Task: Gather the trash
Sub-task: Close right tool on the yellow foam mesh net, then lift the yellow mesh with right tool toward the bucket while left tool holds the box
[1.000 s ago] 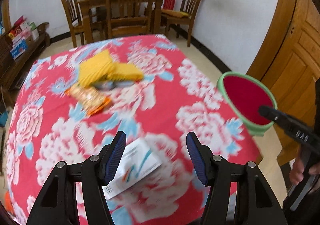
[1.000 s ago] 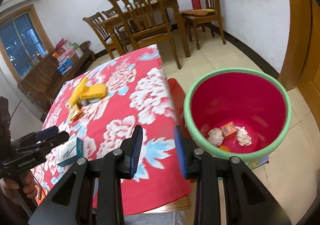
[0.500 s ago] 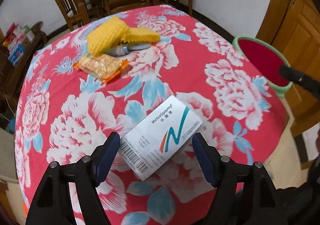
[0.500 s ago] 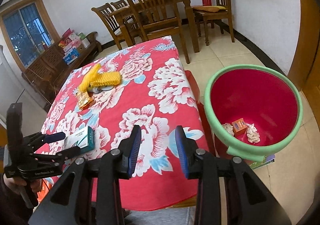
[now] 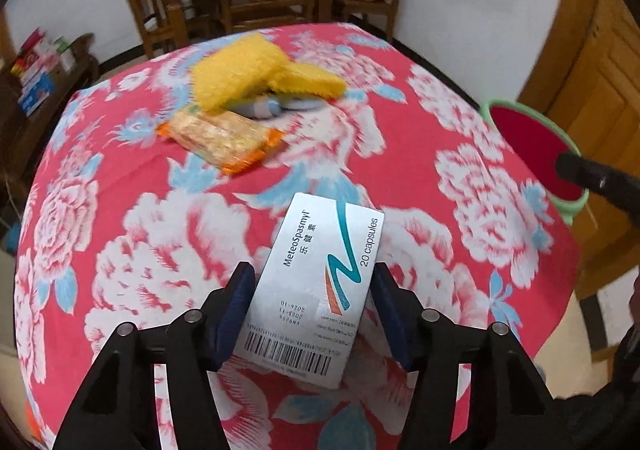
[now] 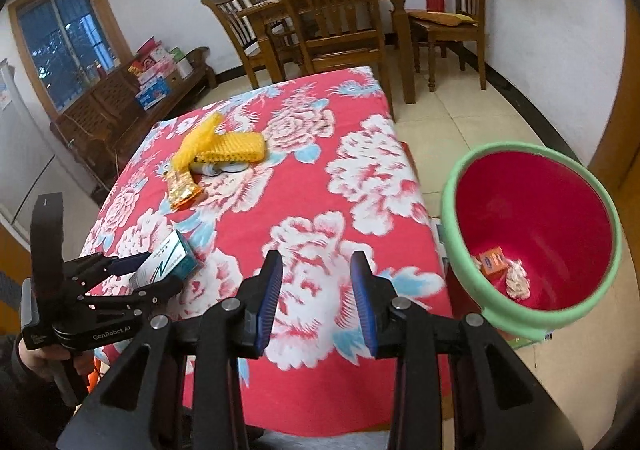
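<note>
1. The left hand-held gripper (image 5: 312, 310) has the pill box (image 5: 316, 290) right between its jaws, which are closing; I can't tell if the pads touch it yet.
2. The box lies flat on the tabletop (image 5: 400, 153), long axis running away from the gripper and tilted a bit right, so the pinch goes across its short sides.
3. The right hand-held gripper (image 6: 316, 302) is half spread with nothing in it, nearer the bin (image 6: 452, 209).
4. The bin sits on the floor off the table's right edge, with scraps already inside.
5. Floral red cloth, dining room, wooden chairs behind.
</note>
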A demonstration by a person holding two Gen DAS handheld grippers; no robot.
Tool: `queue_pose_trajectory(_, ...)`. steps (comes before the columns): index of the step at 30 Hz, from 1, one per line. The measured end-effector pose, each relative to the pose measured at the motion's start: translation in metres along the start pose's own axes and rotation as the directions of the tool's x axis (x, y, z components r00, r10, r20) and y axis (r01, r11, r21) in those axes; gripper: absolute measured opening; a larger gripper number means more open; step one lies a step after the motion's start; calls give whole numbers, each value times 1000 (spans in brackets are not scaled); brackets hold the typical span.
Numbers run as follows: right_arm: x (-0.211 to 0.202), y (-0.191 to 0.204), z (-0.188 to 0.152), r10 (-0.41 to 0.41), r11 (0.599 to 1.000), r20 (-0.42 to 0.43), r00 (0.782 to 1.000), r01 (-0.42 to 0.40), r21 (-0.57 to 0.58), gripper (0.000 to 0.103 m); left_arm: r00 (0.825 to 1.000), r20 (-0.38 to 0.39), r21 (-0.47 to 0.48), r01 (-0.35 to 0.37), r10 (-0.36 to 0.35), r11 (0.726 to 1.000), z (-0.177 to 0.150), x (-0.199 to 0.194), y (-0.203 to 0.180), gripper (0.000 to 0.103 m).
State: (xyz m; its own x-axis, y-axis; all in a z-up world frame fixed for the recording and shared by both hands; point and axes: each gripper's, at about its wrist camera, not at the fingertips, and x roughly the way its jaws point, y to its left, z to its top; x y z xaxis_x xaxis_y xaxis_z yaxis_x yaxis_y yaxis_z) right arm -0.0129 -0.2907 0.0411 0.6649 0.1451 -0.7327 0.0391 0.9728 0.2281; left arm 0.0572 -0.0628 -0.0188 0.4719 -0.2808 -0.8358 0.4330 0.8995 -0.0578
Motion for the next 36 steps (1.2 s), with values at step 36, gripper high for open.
queue_pose_trajectory(36, 178, 127, 118, 78, 991, -116, 990, -90, -97, 34, 981, 122, -434, -85, 152, 897, 36, 8, 145, 60)
